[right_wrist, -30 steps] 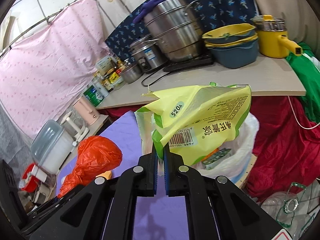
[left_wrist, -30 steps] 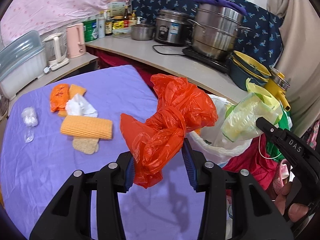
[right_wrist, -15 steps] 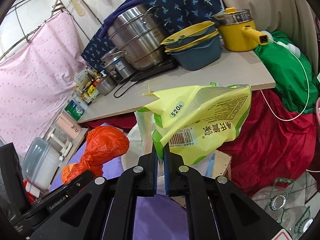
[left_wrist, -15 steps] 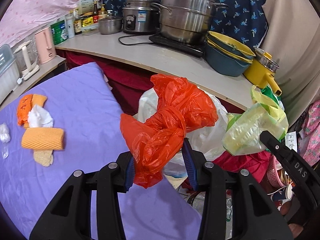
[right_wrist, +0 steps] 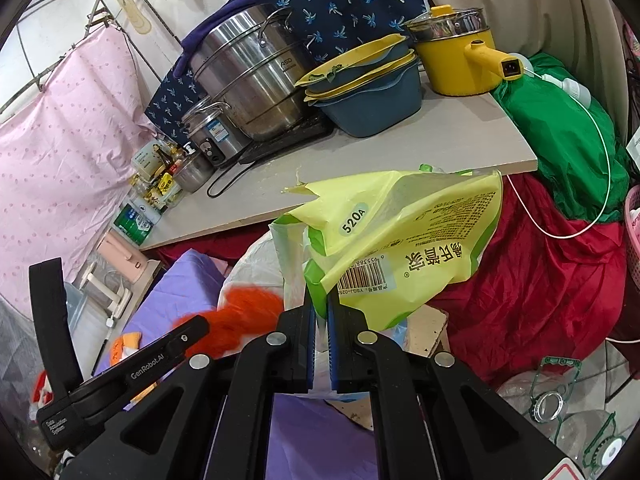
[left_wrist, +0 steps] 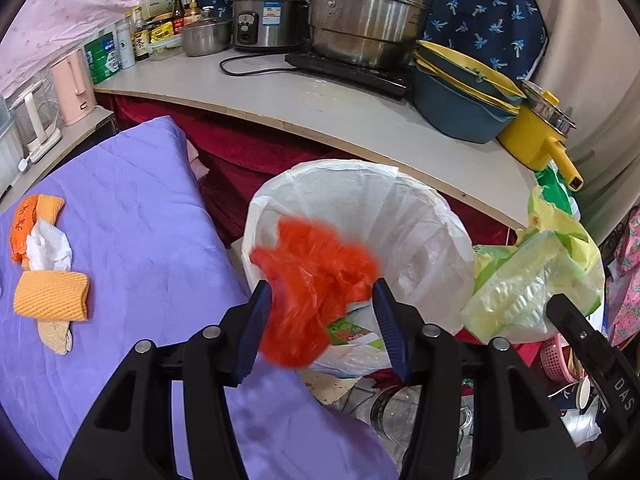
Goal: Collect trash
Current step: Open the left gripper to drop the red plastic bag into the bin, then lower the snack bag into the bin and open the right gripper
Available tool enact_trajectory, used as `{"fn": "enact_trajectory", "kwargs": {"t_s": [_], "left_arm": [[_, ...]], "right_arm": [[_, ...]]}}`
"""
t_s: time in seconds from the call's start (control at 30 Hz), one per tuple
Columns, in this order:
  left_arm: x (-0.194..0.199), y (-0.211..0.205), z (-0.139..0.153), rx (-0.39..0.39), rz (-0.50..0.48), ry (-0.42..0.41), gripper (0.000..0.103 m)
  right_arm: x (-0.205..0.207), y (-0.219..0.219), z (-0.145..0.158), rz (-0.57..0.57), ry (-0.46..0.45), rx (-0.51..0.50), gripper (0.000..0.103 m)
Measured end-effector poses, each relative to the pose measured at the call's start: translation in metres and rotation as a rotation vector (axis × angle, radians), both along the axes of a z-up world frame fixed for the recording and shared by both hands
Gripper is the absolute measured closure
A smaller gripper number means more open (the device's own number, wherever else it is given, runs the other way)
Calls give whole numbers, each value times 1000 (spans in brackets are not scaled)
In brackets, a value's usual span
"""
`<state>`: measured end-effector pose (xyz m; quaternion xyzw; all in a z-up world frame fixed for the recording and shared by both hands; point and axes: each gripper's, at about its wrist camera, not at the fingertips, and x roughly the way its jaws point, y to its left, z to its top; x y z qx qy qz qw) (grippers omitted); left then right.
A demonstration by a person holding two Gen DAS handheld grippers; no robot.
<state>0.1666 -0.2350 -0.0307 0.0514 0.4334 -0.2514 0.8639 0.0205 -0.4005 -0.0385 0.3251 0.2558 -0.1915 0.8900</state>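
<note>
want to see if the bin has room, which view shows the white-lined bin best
The left wrist view: it looks down into the bin, showing its rim and liner. The right wrist view shows only a sliver of liner behind the yellow packet.

A pale counter [left_wrist: 320, 112] is running behind the purple-covered table [left_wrist: 132, 216], with pink sheeting [right_wrist: 52, 152] hanging beyond the counter.

orange bag [left_wrist: 316, 276], white bin liner [left_wrist: 420, 216], yellow-green packet [right_wrist: 404, 240], purple sheet [left_wrist: 132, 216].
</note>
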Motion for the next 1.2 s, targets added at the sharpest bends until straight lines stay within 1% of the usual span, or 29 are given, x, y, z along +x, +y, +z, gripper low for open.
{"fn": "enact_trajectory", "kwargs": {"t_s": [0.37,0.6,0.87,1.03,1.2], "left_arm": [[9,36,4,-3,78,-17,53],[6,55,6,24,109,-41,52],[6,80,10,33,163,-56,52],[10,91,9,37,185,-50,52],[11,99,9,48,196,-60,52]], "right_arm": [[25,15,-4,48,3,7,98],[42,27,-4,87,9,3,98],[66,33,1,115,5,-7,97],[79,38,1,132,10,-14,95],[91,42,0,137,19,-11,89]]}}
